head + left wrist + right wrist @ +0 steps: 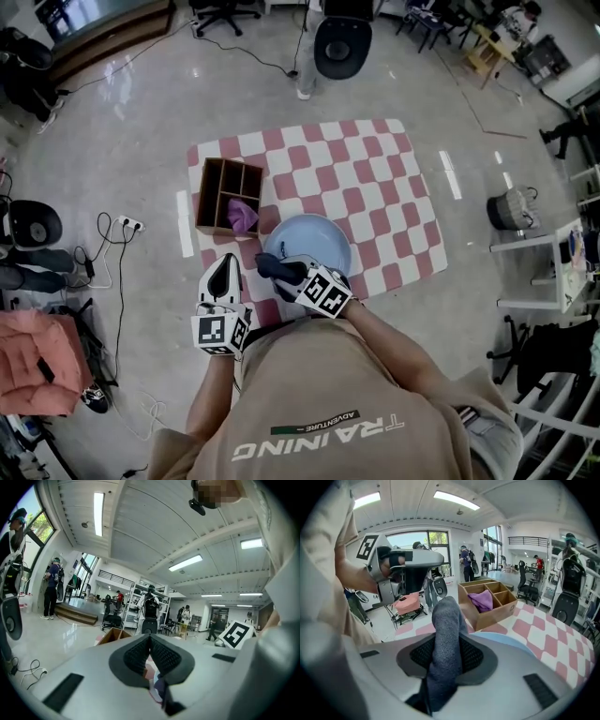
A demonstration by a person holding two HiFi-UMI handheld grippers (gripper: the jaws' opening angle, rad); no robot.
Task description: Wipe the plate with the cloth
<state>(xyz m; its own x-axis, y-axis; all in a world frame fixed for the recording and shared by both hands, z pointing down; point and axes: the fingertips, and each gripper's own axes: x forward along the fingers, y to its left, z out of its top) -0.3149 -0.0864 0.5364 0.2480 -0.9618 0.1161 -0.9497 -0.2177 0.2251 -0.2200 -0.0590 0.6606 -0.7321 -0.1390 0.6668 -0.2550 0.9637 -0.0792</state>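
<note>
While R claw grips grey cloth by plate, L claw shut.

right gripper jaws closed on grey cloth | blue plate just beyond | purple cloth in wooden box on checkered mat

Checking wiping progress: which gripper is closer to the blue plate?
Right. The right gripper, gripping the cloth, is over the near rim of the plate; the left gripper sits off its left side.
</note>
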